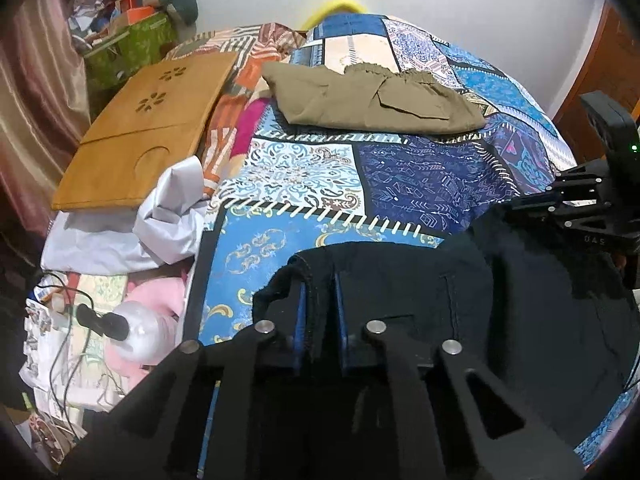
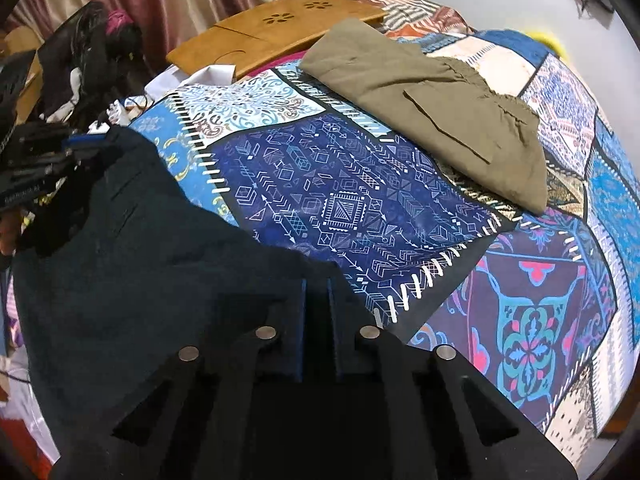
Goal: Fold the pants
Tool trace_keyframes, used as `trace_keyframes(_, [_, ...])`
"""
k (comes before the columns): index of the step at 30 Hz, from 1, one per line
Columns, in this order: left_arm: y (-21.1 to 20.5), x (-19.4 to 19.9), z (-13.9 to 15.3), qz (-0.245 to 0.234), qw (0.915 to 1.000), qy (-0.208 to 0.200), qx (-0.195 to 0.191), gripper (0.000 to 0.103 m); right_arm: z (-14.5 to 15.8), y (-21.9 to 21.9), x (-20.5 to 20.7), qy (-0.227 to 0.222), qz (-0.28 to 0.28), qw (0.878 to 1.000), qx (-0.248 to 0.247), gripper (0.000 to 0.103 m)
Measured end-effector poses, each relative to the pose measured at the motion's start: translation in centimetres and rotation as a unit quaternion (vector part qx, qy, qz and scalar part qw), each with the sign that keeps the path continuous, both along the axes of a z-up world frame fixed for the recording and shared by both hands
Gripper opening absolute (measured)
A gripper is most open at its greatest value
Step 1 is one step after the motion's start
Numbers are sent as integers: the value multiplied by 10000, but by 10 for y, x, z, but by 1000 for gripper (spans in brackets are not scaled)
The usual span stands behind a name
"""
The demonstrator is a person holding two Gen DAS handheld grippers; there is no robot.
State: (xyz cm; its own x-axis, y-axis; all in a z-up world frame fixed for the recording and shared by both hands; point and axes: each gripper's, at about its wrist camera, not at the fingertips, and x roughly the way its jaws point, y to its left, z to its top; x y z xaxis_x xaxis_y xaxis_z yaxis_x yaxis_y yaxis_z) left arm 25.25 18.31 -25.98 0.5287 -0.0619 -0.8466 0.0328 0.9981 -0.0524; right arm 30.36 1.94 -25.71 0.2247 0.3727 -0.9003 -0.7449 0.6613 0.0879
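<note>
Dark navy pants (image 1: 460, 300) hang stretched between my two grippers above the near edge of the bed. My left gripper (image 1: 320, 304) is shut on one end of their top edge. My right gripper (image 2: 316, 304) is shut on the other end, with the dark pants (image 2: 140, 260) spreading to its left. In the left wrist view the right gripper (image 1: 576, 208) shows at the right edge. In the right wrist view the left gripper (image 2: 48, 160) shows at the left edge. Folded olive pants (image 1: 372, 96) lie at the far side of the bed, and they also show in the right wrist view (image 2: 432, 108).
A patchwork blue bedspread (image 1: 320, 184) covers the bed. A wooden lap tray (image 1: 148, 128) lies at the left, over white cloth (image 1: 168, 216). Cables, a pink item and clutter sit below left. A curtain (image 1: 36, 92) and green box (image 1: 132, 44) stand beyond.
</note>
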Motion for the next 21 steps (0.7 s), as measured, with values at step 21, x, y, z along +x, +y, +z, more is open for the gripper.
trace_keyframes(21, [41, -28, 57, 667, 9976, -141, 121, 15, 68, -83, -35, -502, -1275, 9891, 539, 27])
